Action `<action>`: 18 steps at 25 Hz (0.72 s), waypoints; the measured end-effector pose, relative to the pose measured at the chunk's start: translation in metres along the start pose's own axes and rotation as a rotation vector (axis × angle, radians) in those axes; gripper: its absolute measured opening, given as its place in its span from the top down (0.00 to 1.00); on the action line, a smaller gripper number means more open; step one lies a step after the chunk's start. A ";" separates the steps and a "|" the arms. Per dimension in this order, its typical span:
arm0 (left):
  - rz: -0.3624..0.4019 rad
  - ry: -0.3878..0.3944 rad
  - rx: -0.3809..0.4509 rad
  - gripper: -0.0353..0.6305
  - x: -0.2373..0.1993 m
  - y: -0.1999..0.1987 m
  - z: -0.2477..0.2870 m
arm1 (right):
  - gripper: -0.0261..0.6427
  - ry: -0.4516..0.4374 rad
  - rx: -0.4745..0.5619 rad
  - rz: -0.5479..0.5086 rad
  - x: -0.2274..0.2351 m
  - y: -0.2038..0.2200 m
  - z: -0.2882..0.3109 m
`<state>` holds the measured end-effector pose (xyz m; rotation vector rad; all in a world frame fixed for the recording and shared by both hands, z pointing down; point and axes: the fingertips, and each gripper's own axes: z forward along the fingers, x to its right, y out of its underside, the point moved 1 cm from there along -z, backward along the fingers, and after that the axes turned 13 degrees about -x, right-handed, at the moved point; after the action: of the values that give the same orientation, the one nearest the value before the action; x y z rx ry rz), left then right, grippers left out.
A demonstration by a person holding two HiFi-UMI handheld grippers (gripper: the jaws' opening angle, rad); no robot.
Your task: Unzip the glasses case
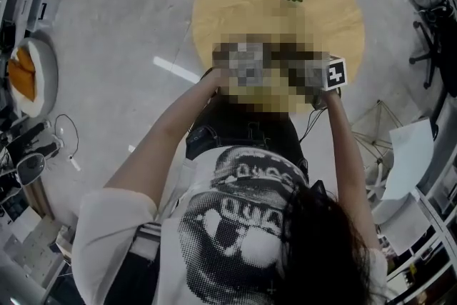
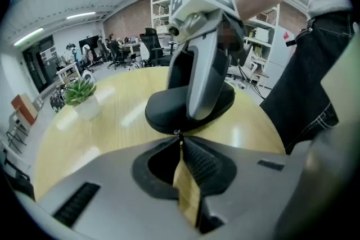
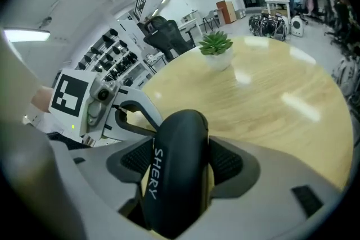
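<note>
Seemingly smooth oval case point(image 3: 174, 177) in right tool point(image 3: 180, 143).

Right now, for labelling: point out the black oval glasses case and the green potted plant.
black oval glasses case point(image 3: 174, 160): right gripper view, curved shell.
green potted plant point(image 3: 215, 42): right gripper view, leaves.

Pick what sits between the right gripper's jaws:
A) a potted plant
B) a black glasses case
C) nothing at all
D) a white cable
B: in the right gripper view the black glasses case stands between the pads of the right gripper, which press on both its sides.
</note>
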<state>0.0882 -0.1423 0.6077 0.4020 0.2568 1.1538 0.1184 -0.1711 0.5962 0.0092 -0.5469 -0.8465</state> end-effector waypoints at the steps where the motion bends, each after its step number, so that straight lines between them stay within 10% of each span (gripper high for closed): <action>1: -0.008 0.001 0.002 0.91 0.000 0.000 0.000 | 0.50 -0.004 0.002 0.003 -0.001 -0.001 0.000; 8: -0.121 0.004 0.055 0.91 -0.005 0.001 -0.005 | 0.51 -0.046 0.136 0.203 0.003 -0.003 0.000; 18: -0.299 0.180 0.076 0.91 -0.001 0.005 -0.005 | 0.51 -0.003 0.155 0.140 0.001 -0.013 -0.003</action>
<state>0.0819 -0.1407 0.6053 0.3142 0.5018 0.8882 0.1110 -0.1808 0.5908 0.1104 -0.6078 -0.6662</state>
